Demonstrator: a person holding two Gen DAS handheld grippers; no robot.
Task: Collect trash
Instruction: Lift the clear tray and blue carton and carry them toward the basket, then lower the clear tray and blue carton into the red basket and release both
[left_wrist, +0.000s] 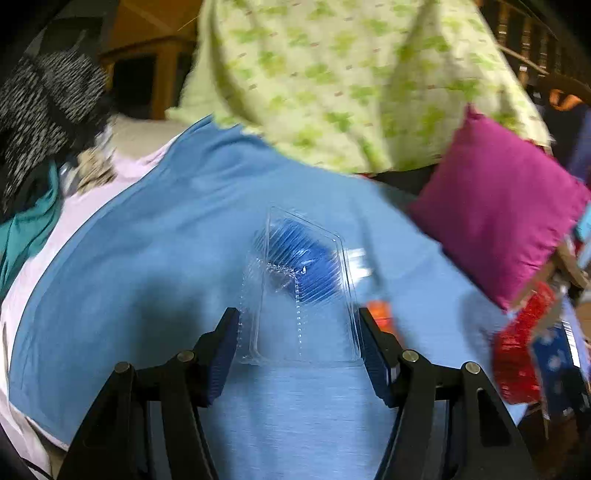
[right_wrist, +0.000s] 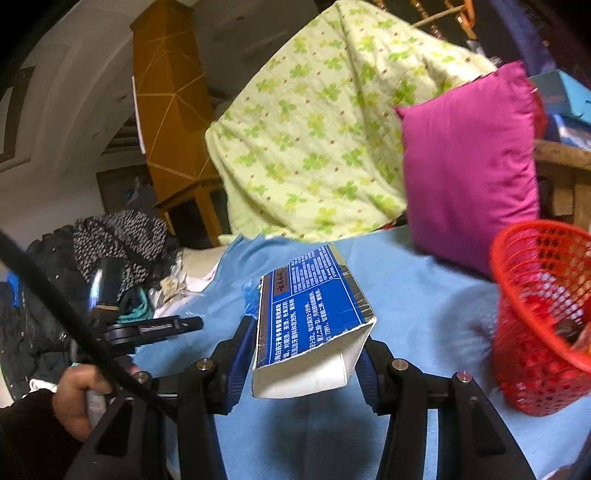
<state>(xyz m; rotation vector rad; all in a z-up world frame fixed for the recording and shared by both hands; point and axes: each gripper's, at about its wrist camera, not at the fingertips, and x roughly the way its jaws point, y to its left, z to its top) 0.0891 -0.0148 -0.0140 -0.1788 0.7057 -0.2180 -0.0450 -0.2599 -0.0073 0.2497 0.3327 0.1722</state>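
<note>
Right claw (right_wrist: 306, 354) grips a blue printed carton (right_wrist: 314, 325), lifted over the blue bedsheet (right_wrist: 424, 295); red mesh basket (right_wrist: 543, 317) stands near right. Left claw (left_wrist: 299, 354) is clamped on a clear plastic clamshell (left_wrist: 303, 288), blurred. Step: carrying trash. Next move likely calls for swinging each piece over the basket rim, then releasing.

Both grippers: black linkage arms, silver rivets, blue ribbed jaws; black sleeve (right_wrist: 26, 435); black cable (right_wrist: 74, 328)
</note>
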